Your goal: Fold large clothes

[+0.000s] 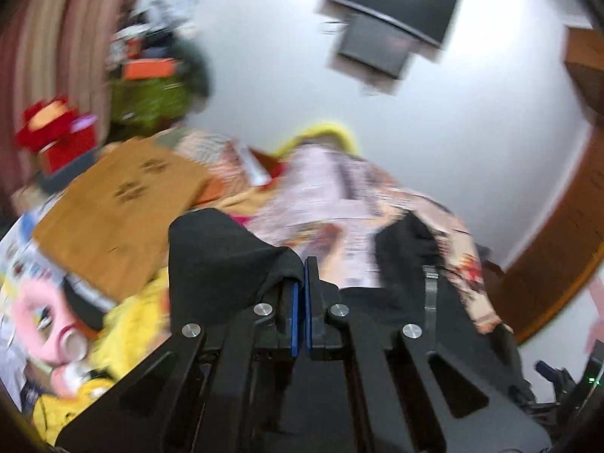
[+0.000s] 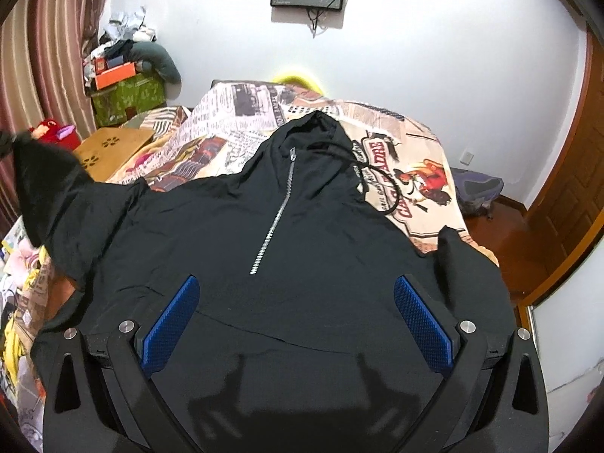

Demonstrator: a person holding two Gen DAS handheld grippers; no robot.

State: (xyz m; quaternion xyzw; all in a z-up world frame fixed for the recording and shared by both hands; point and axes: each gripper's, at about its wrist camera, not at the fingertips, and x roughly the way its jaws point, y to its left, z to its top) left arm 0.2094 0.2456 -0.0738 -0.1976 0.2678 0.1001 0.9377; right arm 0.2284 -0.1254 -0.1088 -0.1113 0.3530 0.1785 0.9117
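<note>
**Inspector:** Position of the garment?

**Assistant:** The black zip-front hooded sweatshirt lies face up on the bed's newspaper-print cover. Its hood points toward the far white wall and its hem lies nearest the right gripper. The long axis runs straight away from that gripper, following the silver zip.

**Inspector:** Gripper states?

**Assistant:** The right gripper's jaws stand wide apart above the lower front, holding nothing. The left gripper is pressed together on black sleeve cloth. In the right wrist view that sleeve stands lifted at the garment's left edge.

**Inspector:** The governing relation?

**Assistant:** The raised sleeve lies left of the zip line, so in my judgement it must cross inward toward the zip. The left hand is the nearer one. The opposite sleeve lies flat, close to the right gripper.

**Inspector:** Containers?

**Assistant:** A green patterned box by the striped curtain holds an orange carton and assorted clutter. Other contents are indistinct.
</note>
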